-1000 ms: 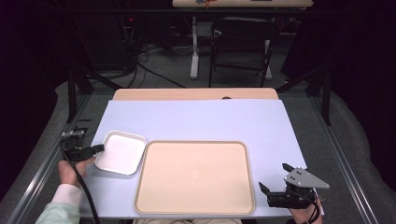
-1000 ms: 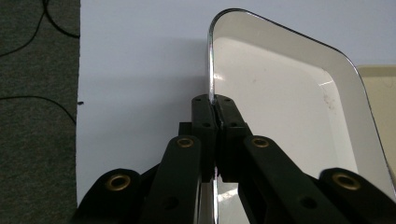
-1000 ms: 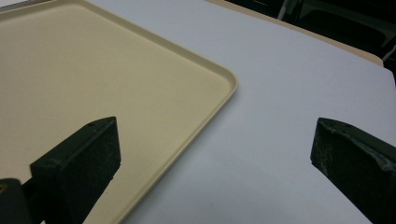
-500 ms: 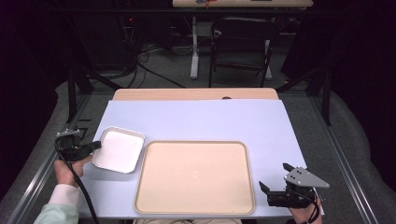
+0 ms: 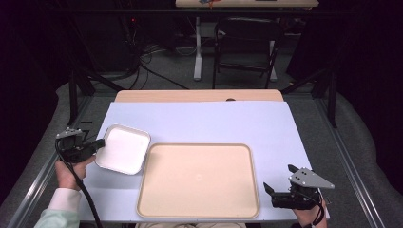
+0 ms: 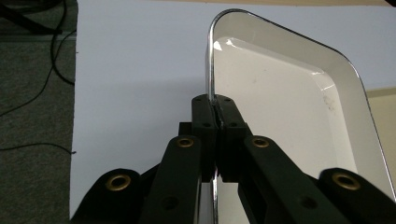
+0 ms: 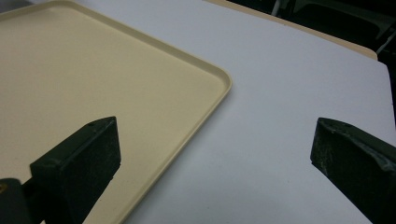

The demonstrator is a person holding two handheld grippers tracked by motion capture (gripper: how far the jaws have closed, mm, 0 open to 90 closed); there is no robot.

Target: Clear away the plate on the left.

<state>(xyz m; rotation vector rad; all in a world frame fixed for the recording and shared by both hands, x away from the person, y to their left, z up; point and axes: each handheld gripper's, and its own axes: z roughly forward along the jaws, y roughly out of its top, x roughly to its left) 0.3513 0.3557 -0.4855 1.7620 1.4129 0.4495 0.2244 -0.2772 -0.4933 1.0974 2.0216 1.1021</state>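
Two tongs (image 5: 97,144) (image 5: 273,190), one white dish (image 5: 122,148), one beige tray (image 5: 198,179).

A beige tray (image 5: 198,180) lies on the pale blue mat (image 5: 199,121) near the table's front edge, about midway between its sides. The mat covers most of the tabletop, leaving a wooden strip (image 5: 199,96) bare along the far edge. Beyond the table stands a chair (image 5: 244,45), with cables (image 5: 149,59) on the floor to its left.
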